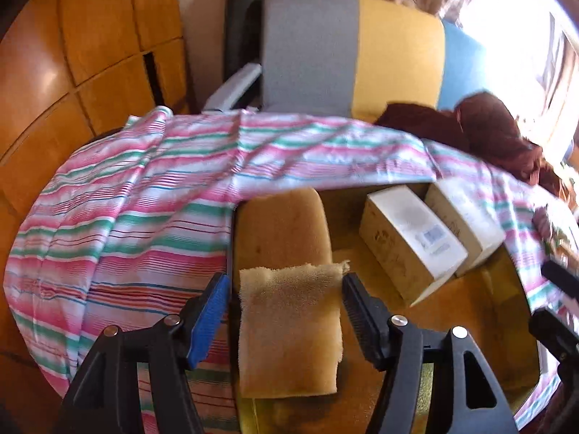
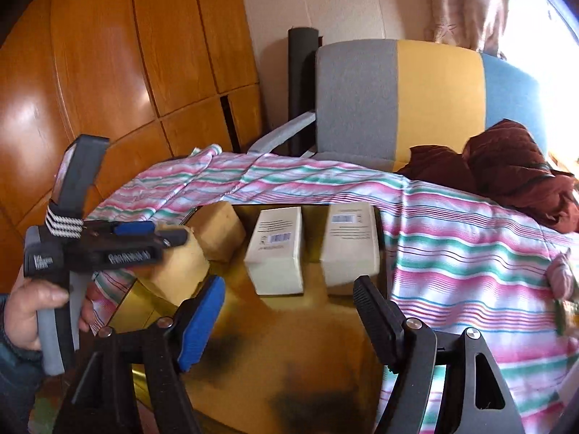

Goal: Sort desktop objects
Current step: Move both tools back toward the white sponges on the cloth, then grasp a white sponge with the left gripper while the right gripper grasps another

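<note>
The left claw (image 1: pixel 286 314) points forward and slightly down over the yellow tray (image 1: pixel 481 311), its fingers set either side of a tan sponge (image 1: pixel 289 329) and grasping it; a second sponge (image 1: pixel 282 228) lies just beyond. In the right wrist view a hand (image 2: pixel 25 314) grips the left tool's handle, held level. The right claw (image 2: pixel 286 318) hovers released above the tray, aimed at two white boxes (image 2: pixel 277 249) standing side by side. A striped cloth (image 1: pixel 119 217) covers the worktop.
</note>
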Available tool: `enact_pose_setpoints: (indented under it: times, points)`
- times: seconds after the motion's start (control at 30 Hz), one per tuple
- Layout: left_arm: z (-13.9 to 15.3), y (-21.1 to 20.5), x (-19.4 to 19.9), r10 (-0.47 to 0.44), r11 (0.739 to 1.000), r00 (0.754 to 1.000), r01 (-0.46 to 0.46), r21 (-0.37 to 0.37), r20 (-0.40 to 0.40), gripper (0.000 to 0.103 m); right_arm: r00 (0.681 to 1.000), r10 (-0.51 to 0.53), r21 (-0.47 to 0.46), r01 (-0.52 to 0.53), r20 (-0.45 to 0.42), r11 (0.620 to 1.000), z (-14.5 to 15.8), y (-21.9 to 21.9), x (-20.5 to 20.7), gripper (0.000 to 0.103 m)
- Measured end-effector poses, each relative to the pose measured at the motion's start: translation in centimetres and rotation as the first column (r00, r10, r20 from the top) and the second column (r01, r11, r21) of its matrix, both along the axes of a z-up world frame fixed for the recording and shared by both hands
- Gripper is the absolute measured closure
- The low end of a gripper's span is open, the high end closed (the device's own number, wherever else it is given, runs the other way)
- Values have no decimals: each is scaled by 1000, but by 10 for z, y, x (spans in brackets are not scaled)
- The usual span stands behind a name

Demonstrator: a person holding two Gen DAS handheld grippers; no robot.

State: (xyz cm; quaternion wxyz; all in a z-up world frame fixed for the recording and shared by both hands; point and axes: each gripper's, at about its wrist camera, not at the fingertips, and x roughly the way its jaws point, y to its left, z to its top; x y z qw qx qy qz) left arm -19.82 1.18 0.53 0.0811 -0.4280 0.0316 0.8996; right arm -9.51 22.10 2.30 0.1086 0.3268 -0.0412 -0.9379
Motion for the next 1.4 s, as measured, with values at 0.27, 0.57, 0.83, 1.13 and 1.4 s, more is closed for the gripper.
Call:
enact_pose_setpoints:
  times: [0.27, 0.57, 0.83, 1.13, 1.4]
  points:
    - [27, 4, 28, -4, 997, 996, 11, 73, -91, 38, 978, -208, -38, 208, 4, 977, -16, 90, 58, 25]
    - [27, 131, 103, -430, 863, 901, 429, 266, -57, 37, 836, -545, -52, 548, 63, 835, -44, 214, 144, 25]
    - [-10, 258, 159, -631, 757, 775, 605, 248, 34, 37, 731, -677, -105, 682, 86, 724, -63, 290, 195, 25]
    - [-53, 282, 157, -604, 786, 784, 557, 268, 141, 26, 737, -670, -154, 675, 91, 722, -84, 311, 205, 23]
    - [-64, 298, 157, -608, 784, 777, 556, 275, 162, 21, 722, -686, -281, 679, 88, 679, -78, 350, 206, 15]
